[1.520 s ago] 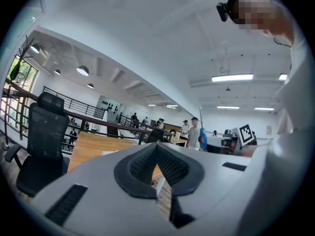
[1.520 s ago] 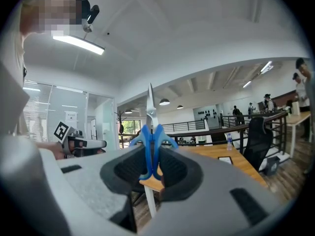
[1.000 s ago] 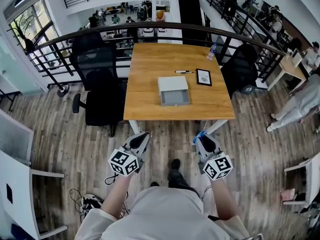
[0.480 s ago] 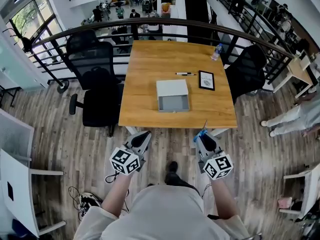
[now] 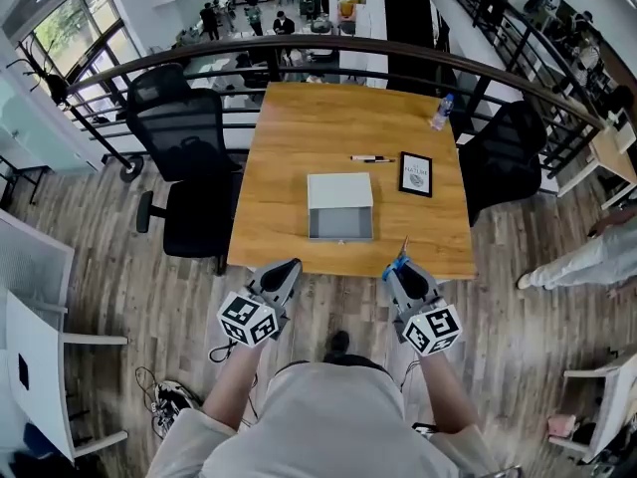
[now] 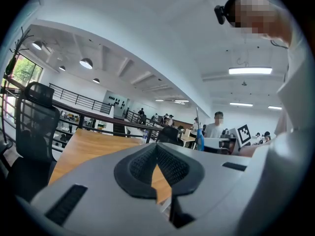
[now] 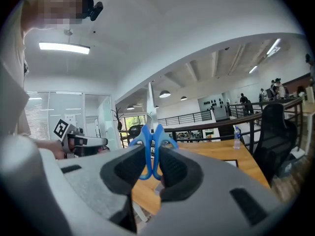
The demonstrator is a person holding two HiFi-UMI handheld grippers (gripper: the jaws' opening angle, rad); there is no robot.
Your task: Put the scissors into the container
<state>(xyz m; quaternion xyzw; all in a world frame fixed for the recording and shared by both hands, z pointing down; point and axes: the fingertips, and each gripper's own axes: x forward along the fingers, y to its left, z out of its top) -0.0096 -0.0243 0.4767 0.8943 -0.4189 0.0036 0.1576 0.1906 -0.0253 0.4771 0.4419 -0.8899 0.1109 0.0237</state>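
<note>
My right gripper (image 5: pixel 400 269) is shut on blue-handled scissors (image 5: pixel 399 261) just short of the wooden table's (image 5: pixel 299 137) near edge. In the right gripper view the blue handles of the scissors (image 7: pixel 151 136) sit pinched between the pads of the right gripper (image 7: pixel 152 156), with the blades pointing up. An open grey container (image 5: pixel 339 189) stands in the table's near middle, ahead of and between both grippers. My left gripper (image 5: pixel 287 269) hovers at the near edge too. In its own view the left gripper (image 6: pixel 156 154) has its pads touching, with nothing in them.
A pen (image 5: pixel 366 158), a framed picture (image 5: pixel 415 174) and a water bottle (image 5: pixel 441 114) lie on the table's right half. Black office chairs stand at the left (image 5: pixel 189 137) and right (image 5: pixel 508 152). A railing (image 5: pixel 328 48) runs behind the table. A person (image 5: pixel 587 257) stands at far right.
The table has come closer: its near edge now lies right at both grippers' tips. Both grippers keep their pose, and the scissors stay gripped.
</note>
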